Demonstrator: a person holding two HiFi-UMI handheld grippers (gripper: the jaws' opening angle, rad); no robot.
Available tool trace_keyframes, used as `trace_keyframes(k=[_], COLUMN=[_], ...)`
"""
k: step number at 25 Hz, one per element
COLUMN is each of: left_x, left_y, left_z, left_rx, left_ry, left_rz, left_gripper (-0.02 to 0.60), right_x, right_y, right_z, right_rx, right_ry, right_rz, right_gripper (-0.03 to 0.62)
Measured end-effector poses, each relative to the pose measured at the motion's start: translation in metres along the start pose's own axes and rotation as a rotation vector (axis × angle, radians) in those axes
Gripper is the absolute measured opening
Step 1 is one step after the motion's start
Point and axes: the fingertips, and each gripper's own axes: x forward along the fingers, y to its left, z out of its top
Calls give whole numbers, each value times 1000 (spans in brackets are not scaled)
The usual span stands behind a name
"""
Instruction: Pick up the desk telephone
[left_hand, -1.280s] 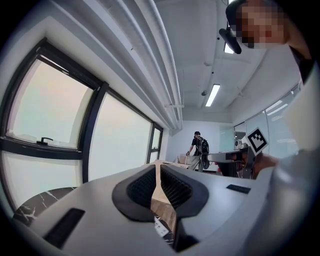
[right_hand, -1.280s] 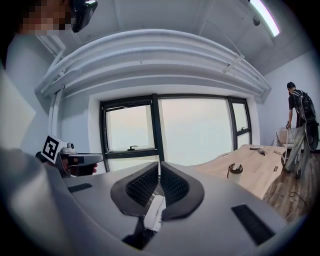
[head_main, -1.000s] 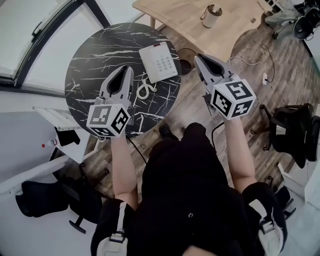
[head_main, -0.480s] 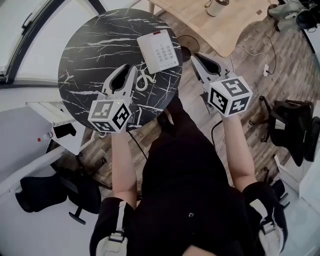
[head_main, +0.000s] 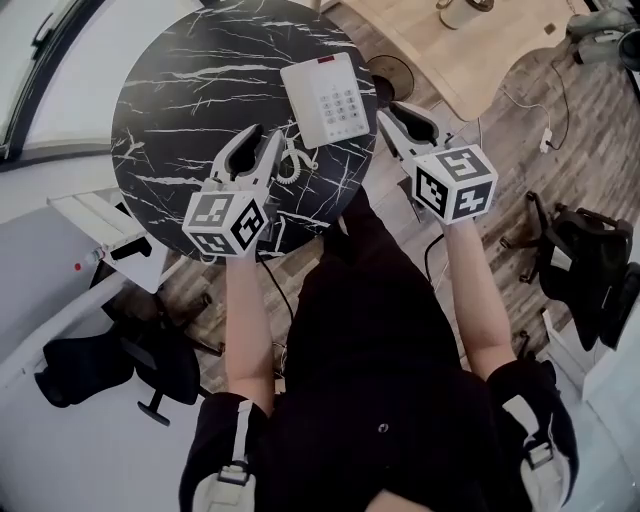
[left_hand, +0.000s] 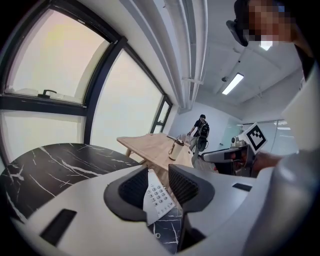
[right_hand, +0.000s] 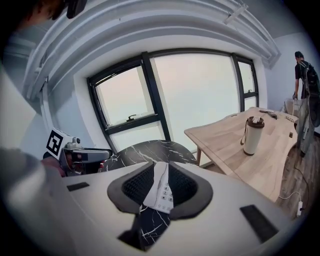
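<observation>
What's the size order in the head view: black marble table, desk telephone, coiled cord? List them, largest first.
1. black marble table
2. desk telephone
3. coiled cord
Phone and cord lie on the tabletop at one level, so nearness doesn't skew this.

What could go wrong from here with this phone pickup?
The left gripper and right gripper, jaws opening and empty, are near the white desk telephone. The coiled white cord lies right by the left jaws and might snag. The telephone sits near the edge of the round black marble table, so a nudge might push it off.
</observation>
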Motion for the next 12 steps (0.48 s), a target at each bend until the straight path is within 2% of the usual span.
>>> trace_keyframes(k=[12], left_x=[65], left_y=[35], left_z=[-43], left_rx=[-85], left_ry=[131], left_rz=[27], left_gripper=[187], right_x=[77], right_y=[-47], right_z=[-38], right_rx=[47], right_ry=[173], right_rz=[52], right_gripper=[165])
